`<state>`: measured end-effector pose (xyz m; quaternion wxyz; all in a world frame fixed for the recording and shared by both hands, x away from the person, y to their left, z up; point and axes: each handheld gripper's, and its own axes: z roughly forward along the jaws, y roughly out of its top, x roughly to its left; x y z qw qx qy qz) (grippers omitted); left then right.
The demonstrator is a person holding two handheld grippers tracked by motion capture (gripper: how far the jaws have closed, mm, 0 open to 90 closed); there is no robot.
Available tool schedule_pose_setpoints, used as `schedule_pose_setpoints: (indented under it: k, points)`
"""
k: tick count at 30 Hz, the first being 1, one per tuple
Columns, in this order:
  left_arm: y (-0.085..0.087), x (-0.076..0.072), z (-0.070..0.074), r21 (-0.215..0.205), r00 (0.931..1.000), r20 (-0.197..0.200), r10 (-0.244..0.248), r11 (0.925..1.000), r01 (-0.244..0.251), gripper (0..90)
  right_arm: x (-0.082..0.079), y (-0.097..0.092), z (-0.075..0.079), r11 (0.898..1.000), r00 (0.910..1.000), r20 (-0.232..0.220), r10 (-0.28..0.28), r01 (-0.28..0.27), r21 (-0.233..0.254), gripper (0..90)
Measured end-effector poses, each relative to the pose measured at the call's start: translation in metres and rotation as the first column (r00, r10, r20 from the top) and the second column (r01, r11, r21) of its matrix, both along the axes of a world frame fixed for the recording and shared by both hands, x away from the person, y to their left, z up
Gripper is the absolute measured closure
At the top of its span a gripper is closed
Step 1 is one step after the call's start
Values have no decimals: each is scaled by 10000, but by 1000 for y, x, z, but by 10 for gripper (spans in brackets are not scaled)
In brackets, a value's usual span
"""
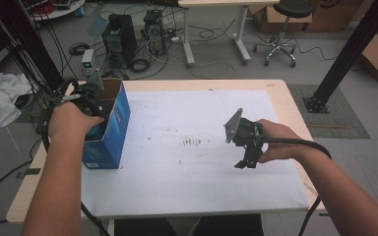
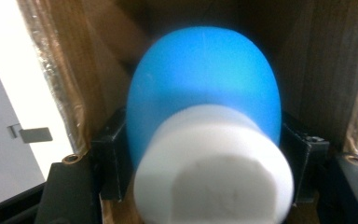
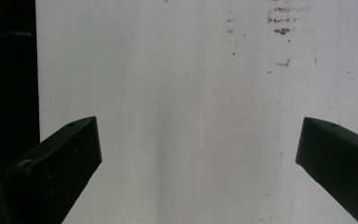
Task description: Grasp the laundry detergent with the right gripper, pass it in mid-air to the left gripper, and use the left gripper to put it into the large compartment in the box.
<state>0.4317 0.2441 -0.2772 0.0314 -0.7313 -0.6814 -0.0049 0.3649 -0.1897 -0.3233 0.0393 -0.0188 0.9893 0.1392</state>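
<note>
An open blue cardboard box (image 1: 112, 129) stands upright at the table's left edge. My left gripper (image 1: 92, 94) reaches down into its top, so the jaws are hidden there. In the left gripper view a rounded blue thing with a white foam-like base (image 2: 205, 88) sits between the two black jaws of my left gripper (image 2: 204, 140), inside the brown box walls (image 2: 326, 70). The thing looks blurred while the jaws are sharp, and the pads flank it without a visible squeeze. My right gripper (image 1: 246, 161) hovers open over the white sheet at the right; nothing lies between its jaws (image 3: 198, 140).
A white sheet (image 1: 192, 162) with small brown stains (image 1: 193, 142) covers the wooden table (image 1: 295, 113). Cables trail from both grippers off the table's near edge. Computers, a stool (image 1: 281, 29) and boxes stand on the floor beyond.
</note>
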Motion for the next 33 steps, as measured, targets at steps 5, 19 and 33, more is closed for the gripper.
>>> schedule_pose_setpoints:
  k: [5, 19, 33]
  points:
    - [-1, -2, 4, 84, 9999, 69, -133, 9999, 132, 319, 0, 0, 0, 10000, 10000, 23, 40, -40, -7, 0]
    - [-5, -6, 26, 152, 9982, 489, -333, 9994, 325, 255, -2, 3, 1, 10000, 9999, 105, 71, -71, -6, 0]
    - [-9, -11, 47, 253, 9955, 737, -603, 9980, 586, 205, -2, 4, 2, 9999, 9999, 125, 86, -87, 70, 0]
